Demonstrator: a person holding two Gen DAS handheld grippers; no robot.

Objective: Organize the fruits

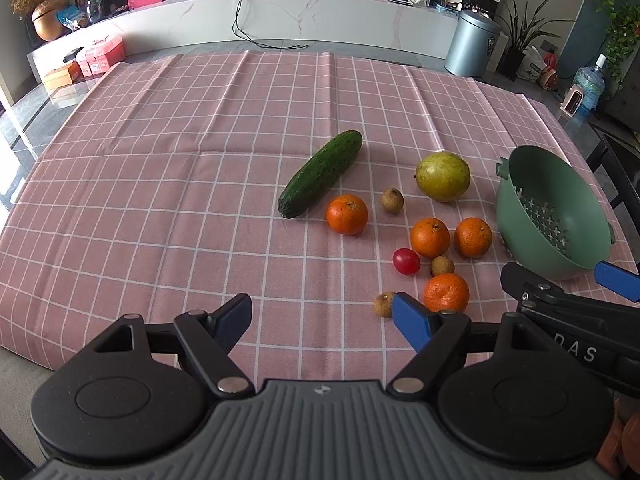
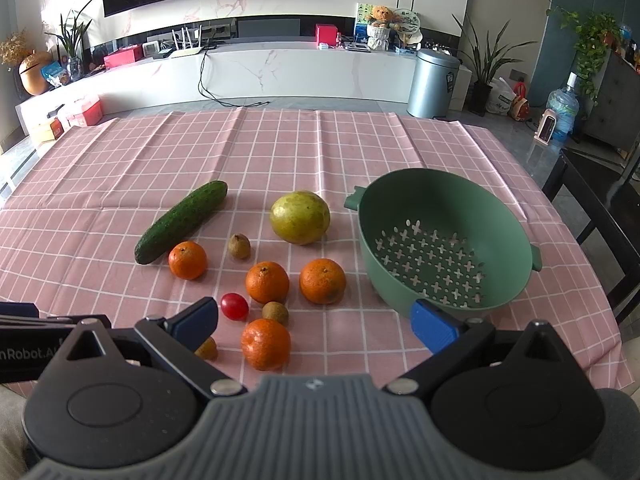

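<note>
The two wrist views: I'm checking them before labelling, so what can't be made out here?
- Small brown fruit, right wrist view: partly behind the right gripper's finger.
- Green colander, left wrist view: near rim behind the right gripper.
- Left gripper, right wrist view: cut off by the left edge.

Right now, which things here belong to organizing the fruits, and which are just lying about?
Belongs to the job:
green colander, empty
four oranges, e.g.
yellow-green round fruit
three small brown fruits, e.g.
cherry tomato
cucumber
left gripper and right gripper, jaws open

Just lying about:
checked tablecloth
metal bin
water jug
</note>
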